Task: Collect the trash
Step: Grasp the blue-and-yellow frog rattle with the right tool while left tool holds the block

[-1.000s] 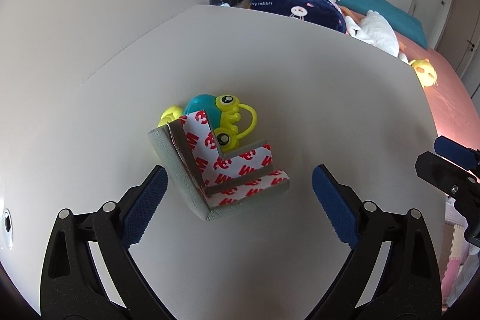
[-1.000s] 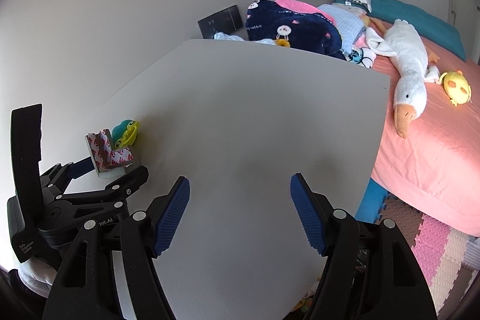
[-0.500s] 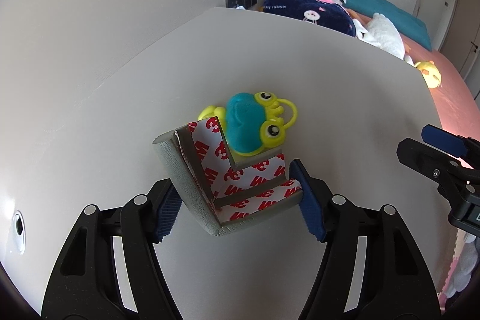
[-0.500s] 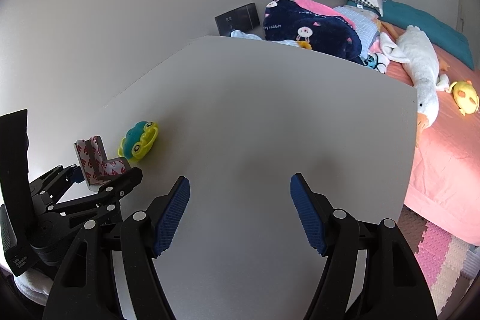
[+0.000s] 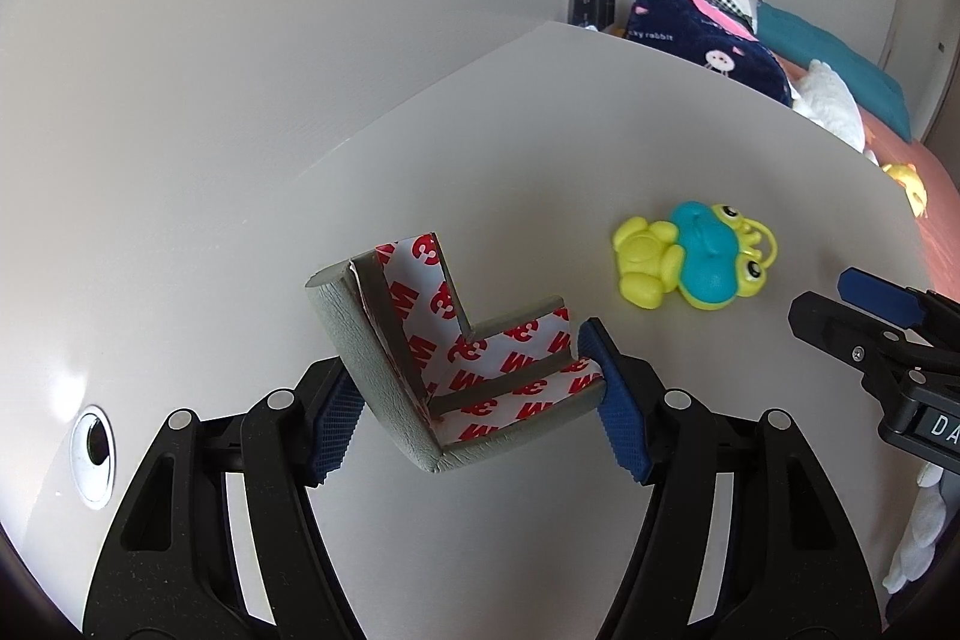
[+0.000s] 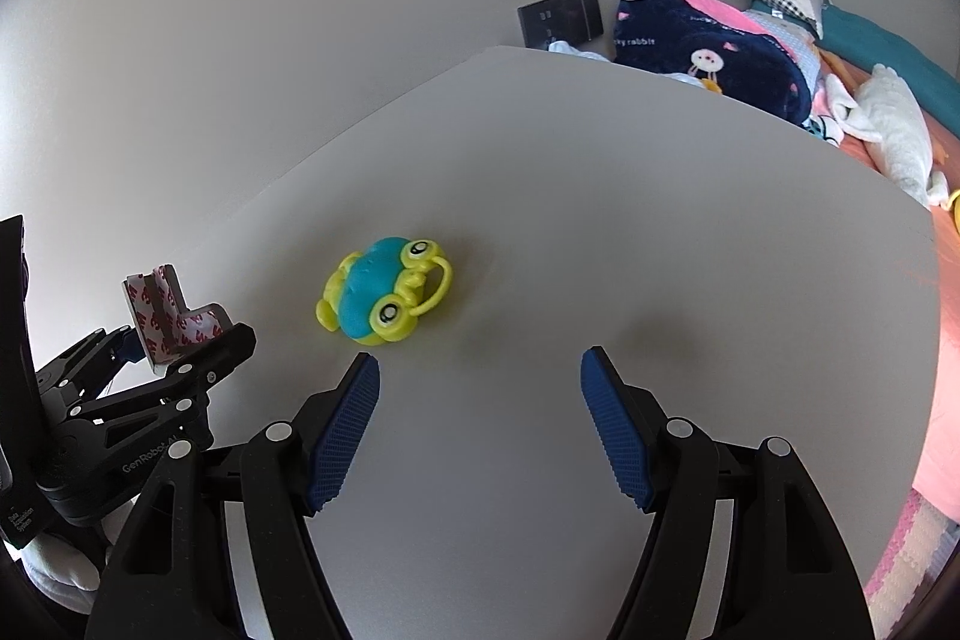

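White table [image 5: 600, 112]: left hand-held gripper [image 5: 474, 400] clamps corner guard [image 5: 456, 346], now away from frog toy [image 5: 696, 256]; right hand-held gripper [image 6: 480, 424] agape.

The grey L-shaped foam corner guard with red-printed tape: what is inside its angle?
Inside the angle of the grey foam corner guard, gripped by the left gripper, only white backing paper with red print shows. Its underside is hidden.
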{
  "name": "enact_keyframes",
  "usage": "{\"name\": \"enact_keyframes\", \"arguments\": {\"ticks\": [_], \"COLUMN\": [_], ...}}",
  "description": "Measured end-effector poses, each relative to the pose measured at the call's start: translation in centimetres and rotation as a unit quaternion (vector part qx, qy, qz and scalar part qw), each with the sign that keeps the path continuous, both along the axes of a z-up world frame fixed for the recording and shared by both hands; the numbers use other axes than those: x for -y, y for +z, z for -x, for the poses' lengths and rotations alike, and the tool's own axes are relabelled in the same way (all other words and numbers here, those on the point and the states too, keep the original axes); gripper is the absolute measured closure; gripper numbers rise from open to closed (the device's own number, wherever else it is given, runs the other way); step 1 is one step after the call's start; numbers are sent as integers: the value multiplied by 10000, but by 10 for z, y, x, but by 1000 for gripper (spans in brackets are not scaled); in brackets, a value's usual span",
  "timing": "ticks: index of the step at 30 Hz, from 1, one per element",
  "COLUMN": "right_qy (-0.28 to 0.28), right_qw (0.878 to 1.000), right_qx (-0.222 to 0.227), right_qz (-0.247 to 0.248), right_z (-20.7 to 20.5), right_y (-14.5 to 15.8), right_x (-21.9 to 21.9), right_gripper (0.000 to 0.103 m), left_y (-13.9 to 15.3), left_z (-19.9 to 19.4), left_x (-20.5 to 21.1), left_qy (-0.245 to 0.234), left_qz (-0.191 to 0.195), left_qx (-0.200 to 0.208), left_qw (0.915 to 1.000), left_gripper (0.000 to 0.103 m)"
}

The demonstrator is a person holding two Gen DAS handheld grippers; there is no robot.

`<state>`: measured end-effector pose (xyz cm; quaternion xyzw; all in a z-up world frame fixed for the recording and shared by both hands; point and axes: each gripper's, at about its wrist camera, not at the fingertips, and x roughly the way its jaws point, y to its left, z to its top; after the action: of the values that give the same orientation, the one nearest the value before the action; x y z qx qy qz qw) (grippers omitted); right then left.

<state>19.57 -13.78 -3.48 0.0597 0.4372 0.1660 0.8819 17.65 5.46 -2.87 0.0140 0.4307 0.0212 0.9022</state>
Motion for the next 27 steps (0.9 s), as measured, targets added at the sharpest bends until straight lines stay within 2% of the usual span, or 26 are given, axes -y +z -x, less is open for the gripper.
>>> {"name": "enact_keyframes", "arguments": {"ticks": [5, 11, 14, 17, 19, 20, 23, 24, 27], "right_qy": [64, -169, -128, 72, 217, 315, 417, 462, 425], "right_qw": [9997, 9979, 9984, 9996, 9997, 9994, 9990, 9987, 9989], "right_qx": [-41, -147, -72, 53, 109, 112, 126, 127, 172], "right_qz": [-253, -614, -546, -260, -10, -25, -24, -147, 18], "right_z": [-18, -38, -40, -37, -34, -33, -29, -28, -26], "right_y": [-4, -11, -12, -12, -11, -11, -9, -7, -3], "right_x": [-21, -30, -36, -48, -56, -59, -62, -61, -60], "right_gripper": [33, 32, 32, 32, 36, 41, 42, 57, 56], "left_y": [-1, -2, -3, -4, -5, -6, -6, -6, -5], "left_z": [-2, -1, -1, -2, -6, -8, -11, -11, -9], "left_x": [-22, -31, -33, -32, -29, -28, -26, -27, -27], "left_qy": [221, 314, 348, 341, 327, 314, 287, 280, 254], "left_qz": [119, 120, 125, 113, 96, 95, 101, 104, 109], "left_qx": [-36, -55, -90, -121, -138, -142, -137, -133, -119], "left_qw": [9997, 9994, 9993, 9993, 9993, 9994, 9994, 9995, 9995], "left_gripper": [37, 37, 37, 37, 37, 37, 37, 37, 37]}}
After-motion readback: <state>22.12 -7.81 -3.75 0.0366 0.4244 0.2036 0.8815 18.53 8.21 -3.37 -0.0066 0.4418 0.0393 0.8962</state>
